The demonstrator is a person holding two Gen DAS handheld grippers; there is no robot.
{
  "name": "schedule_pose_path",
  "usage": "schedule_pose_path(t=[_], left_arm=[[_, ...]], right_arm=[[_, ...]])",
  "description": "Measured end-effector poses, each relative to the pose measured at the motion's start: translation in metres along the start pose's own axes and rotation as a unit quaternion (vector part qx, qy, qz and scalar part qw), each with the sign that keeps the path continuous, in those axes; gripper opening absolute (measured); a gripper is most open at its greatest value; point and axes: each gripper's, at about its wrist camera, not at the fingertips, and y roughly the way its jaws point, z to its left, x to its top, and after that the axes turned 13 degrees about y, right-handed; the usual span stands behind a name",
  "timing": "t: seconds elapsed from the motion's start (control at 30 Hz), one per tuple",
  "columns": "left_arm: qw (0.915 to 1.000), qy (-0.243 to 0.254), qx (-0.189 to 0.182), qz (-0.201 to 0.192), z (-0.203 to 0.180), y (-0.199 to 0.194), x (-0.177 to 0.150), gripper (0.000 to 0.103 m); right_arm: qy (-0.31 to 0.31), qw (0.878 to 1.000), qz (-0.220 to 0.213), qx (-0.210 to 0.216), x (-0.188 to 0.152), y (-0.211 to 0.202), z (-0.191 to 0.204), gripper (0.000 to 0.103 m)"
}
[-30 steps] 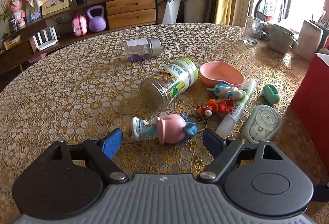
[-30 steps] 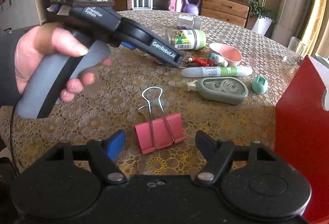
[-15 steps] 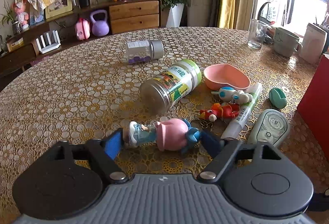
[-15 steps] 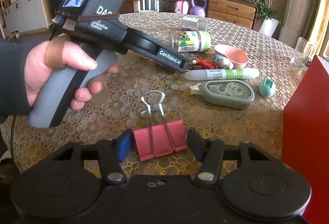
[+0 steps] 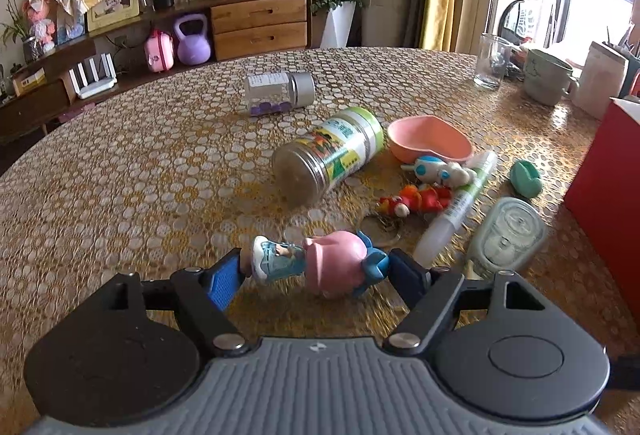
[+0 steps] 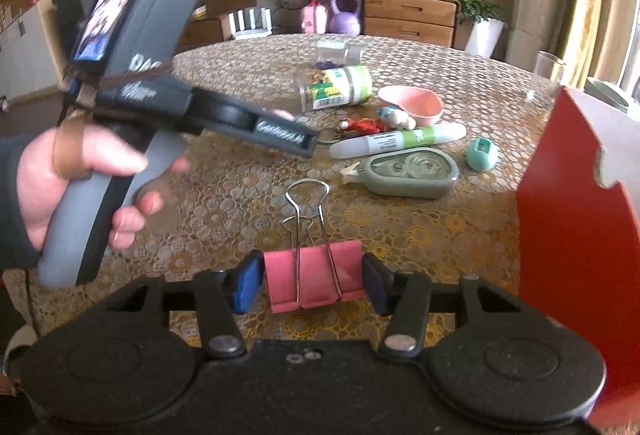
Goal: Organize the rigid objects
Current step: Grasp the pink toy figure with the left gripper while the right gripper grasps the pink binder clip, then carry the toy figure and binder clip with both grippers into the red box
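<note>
Covering the whole scene, a round table [image 5: 120, 171] under a gold lace-patterned cloth is seen, and a red box [image 6: 576, 235] is stood at its right edge. A clear jar [image 5: 328, 159] with a green lid and a colourful label, its print too small to be read, is laid on its side near a pink heart-shaped dish [image 5: 430, 145]. The left gripper [image 5: 314, 273] is held in a hand [image 6: 80, 179]; "GenRobot.AI" is printed on its finger, and only "DA" can be read on its body. Its jaws are clamped endwise on a pink and blue toy figure [image 5: 320, 263] lying on the cloth. The right gripper [image 6: 310, 285] is closing around a pink binder clip [image 6: 314, 279]; its left pad touches the clip, while contact at the right pad cannot be judged.
</note>
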Motion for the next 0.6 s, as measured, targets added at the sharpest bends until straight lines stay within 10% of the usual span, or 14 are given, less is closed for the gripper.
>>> schedule_pose_path(t=[0.6], left_arm=[[0.9971,0.031,-0.056,-0.041,-0.034,-0.118,0.024,0.078]], right_arm=[[0.081,0.995,-0.057,-0.016,0.017,-0.103,-0.02,0.052]])
